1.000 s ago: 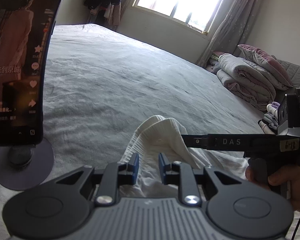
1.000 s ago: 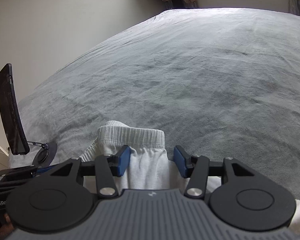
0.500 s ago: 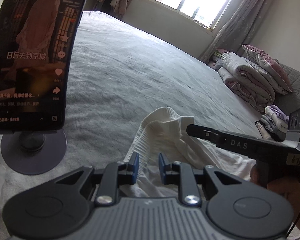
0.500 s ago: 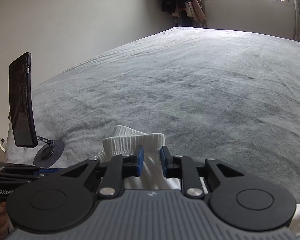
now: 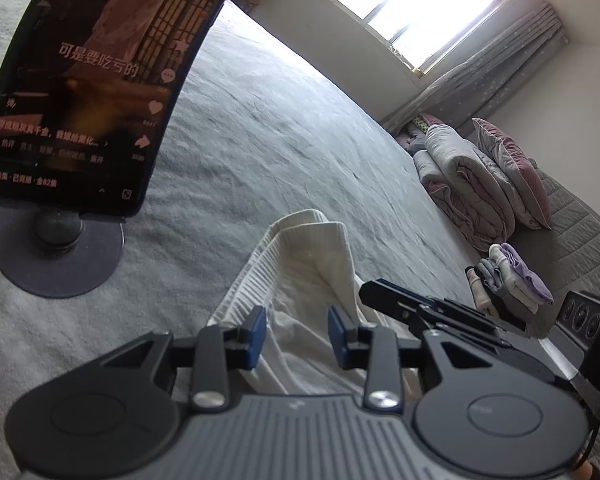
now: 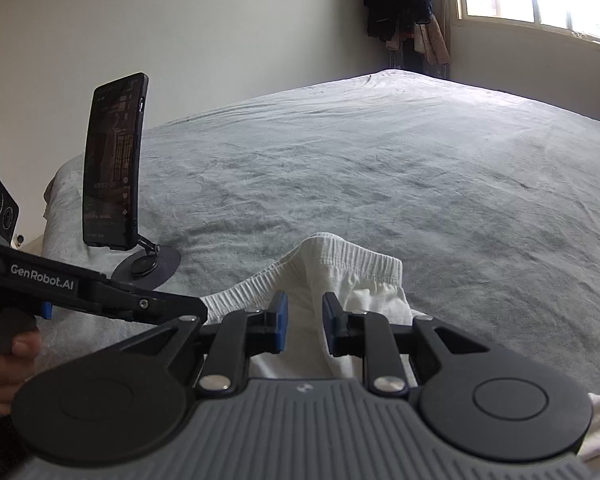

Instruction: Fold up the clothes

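A white garment with a ribbed elastic waistband lies bunched on the grey bedspread, its waistband standing up a little. My left gripper sits over the garment's near part. Its jaws are opening, and cloth lies in the gap without being pressed. My right gripper holds a raised fold of the garment between its blue pads, and its jaws are opening slightly. One right finger shows from the side in the left wrist view. One left finger reaches the waistband's left end.
A phone with a lit screen stands on a round base at the bed's left, also seen as phone. Folded quilts and a pillow and a small stack of clothes sit at the right. Dark clothes hang by the window.
The right jaws went from wide apart to closed on the cloth, then eased a little. The left jaws widened. Both hands shifted and rolled, and the phone looms closer in the left wrist view.
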`<state>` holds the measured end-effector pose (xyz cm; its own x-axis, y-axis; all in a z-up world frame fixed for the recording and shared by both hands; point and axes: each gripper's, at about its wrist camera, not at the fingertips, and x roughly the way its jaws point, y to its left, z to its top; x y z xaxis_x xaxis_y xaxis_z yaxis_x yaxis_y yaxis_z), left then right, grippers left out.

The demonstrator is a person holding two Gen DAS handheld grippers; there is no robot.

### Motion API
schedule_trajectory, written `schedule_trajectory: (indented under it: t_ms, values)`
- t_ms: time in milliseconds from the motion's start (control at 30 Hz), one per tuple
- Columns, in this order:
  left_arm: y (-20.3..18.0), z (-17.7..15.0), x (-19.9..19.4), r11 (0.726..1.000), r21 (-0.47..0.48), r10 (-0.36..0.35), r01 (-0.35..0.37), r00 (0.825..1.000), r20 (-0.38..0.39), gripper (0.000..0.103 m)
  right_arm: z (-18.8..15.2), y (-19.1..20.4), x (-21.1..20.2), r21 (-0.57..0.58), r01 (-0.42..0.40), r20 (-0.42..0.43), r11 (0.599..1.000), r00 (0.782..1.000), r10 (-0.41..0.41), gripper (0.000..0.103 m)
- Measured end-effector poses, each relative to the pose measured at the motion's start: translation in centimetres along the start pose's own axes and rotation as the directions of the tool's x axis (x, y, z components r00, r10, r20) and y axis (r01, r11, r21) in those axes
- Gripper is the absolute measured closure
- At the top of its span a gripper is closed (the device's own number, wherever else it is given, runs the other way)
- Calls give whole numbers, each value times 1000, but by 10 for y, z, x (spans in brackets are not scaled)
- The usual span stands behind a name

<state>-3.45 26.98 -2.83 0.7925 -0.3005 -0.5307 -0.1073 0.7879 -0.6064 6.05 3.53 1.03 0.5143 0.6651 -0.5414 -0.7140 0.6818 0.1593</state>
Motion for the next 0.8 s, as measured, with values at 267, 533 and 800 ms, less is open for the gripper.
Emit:
schedule_trajectory:
  t_ms: [267,533,800]
  values:
    - [-10,-3,7,998,61,20,-19,1000,-14,65,8,-41,27,76,81,-45,994,996,-78,56]
    - [-10,-1,14,997,67,35,-32,999,-39,60,5,-35,59,27,106,-80,994,991,-104,68]
    - [-1,0,9,1000,3,-10,10,1000,-29,53,8,-9,25,-28,63,17,998,998,-63,96]
